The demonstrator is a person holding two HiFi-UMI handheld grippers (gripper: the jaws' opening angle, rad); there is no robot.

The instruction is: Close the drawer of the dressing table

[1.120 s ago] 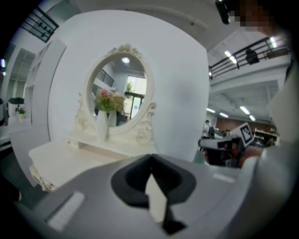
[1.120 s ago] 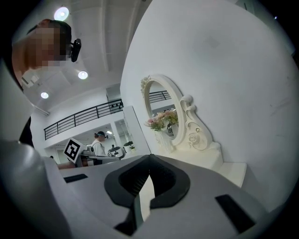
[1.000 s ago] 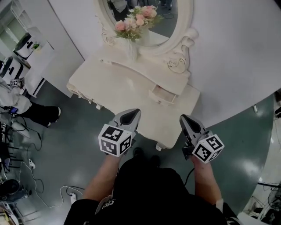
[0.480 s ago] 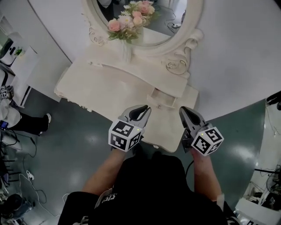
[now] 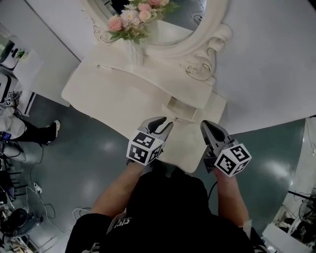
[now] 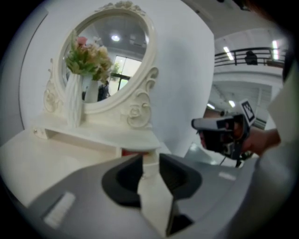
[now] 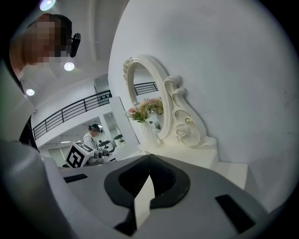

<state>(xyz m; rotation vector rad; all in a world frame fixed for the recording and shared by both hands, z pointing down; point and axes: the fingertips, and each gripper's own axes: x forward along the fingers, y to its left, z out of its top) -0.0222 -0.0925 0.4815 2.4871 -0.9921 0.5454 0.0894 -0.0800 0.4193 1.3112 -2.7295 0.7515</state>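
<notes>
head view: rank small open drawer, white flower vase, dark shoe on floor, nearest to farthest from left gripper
1. small open cream drawer, just ahead
2. white vase of pink flowers, tabletop's back left
3. dark shoe, floor far left

One counter (image 5: 113, 94) is carrying one oval mirror (image 5: 190, 15), one vase (image 5: 134, 52) and one bunch of flowers (image 5: 129, 17), and one small drawer (image 5: 178, 109) is standing open. Two grippers are showing: the left hand-held gripper (image 5: 164, 124), its jaws opening with nothing between them, and the right hand-held gripper (image 5: 206, 127). One bystander (image 5: 34, 131) is standing at the head view's left edge.
</notes>
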